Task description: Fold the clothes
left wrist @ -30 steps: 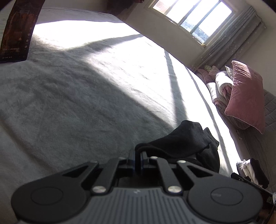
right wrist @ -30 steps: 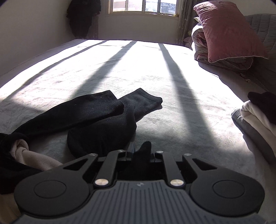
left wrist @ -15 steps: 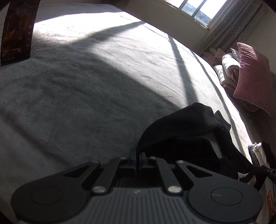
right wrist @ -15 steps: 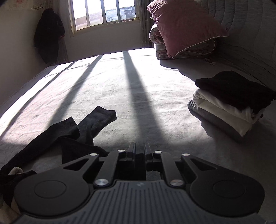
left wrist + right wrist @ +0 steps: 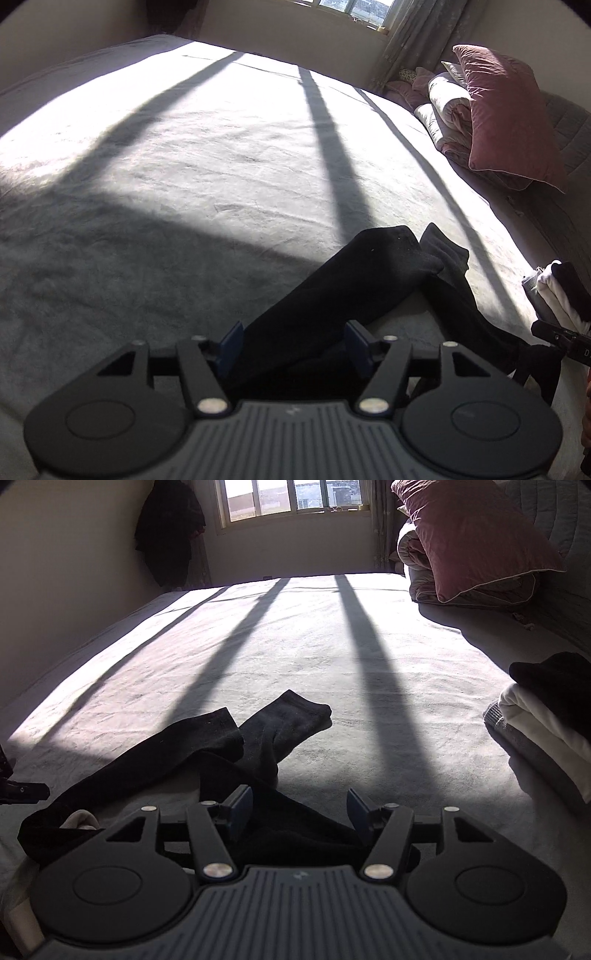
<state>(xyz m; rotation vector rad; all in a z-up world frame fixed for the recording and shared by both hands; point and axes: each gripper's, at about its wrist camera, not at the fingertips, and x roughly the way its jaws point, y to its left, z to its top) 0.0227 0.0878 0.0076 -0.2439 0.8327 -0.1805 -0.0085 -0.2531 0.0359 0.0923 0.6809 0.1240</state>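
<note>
The left gripper (image 5: 293,341) has its fingers (image 5: 231,345) spread wide, one black sock (image 5: 343,284) lying on the bed (image 5: 184,184) between them and reaching ahead. The right gripper (image 5: 300,810) also has its fingers (image 5: 242,806) spread, dark fabric lying between them; a second black sock (image 5: 284,720) lies ahead, crossing the first. A folded clothes stack (image 5: 546,720) sits well right of the fingers.

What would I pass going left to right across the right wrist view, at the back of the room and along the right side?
Dark clothing hanging on the wall → window → pink pillow on the rolled bedding → stack of folded clothes at the right edge.
</note>
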